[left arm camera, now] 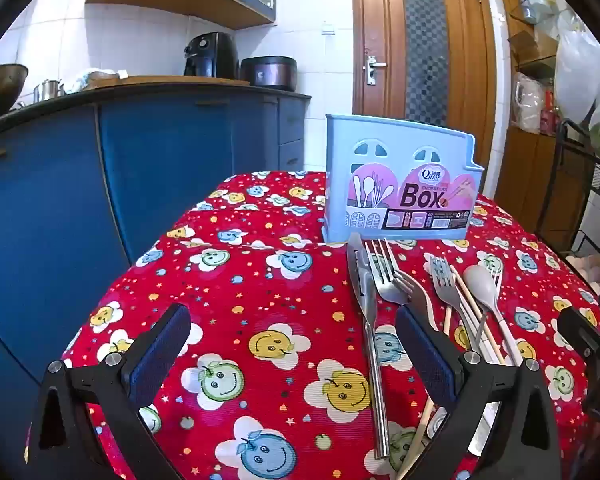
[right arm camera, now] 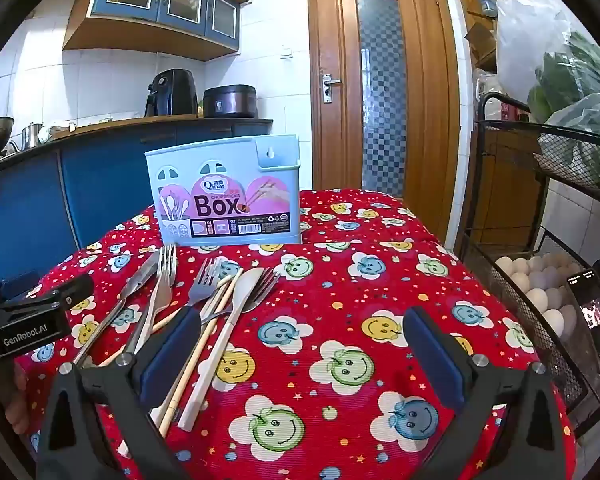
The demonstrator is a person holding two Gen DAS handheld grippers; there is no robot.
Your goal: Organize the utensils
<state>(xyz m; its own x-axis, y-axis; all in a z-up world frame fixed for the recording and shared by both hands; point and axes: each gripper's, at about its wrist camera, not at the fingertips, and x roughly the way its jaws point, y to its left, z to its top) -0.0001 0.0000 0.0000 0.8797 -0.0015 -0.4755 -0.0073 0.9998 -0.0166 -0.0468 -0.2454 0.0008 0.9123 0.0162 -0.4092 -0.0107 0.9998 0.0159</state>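
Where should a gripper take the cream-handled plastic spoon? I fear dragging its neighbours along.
Take the cream-handled plastic spoon by its near handle end, from above and the right: there the handle lies flat and free on the red smiley tablecloth, while its bowl overlaps a steel fork.

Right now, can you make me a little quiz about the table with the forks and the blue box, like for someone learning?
1. True or false: the utensil box already holds the forks.
2. Which lies nearest the box's left end in the right wrist view? A) the knife B) the beige spoon C) the chopsticks
3. Fill in: both the left tool and the right tool are ____ and hold nothing.

Key:
1. False. The forks lie on the red tablecloth in front of it.
2. A
3. open
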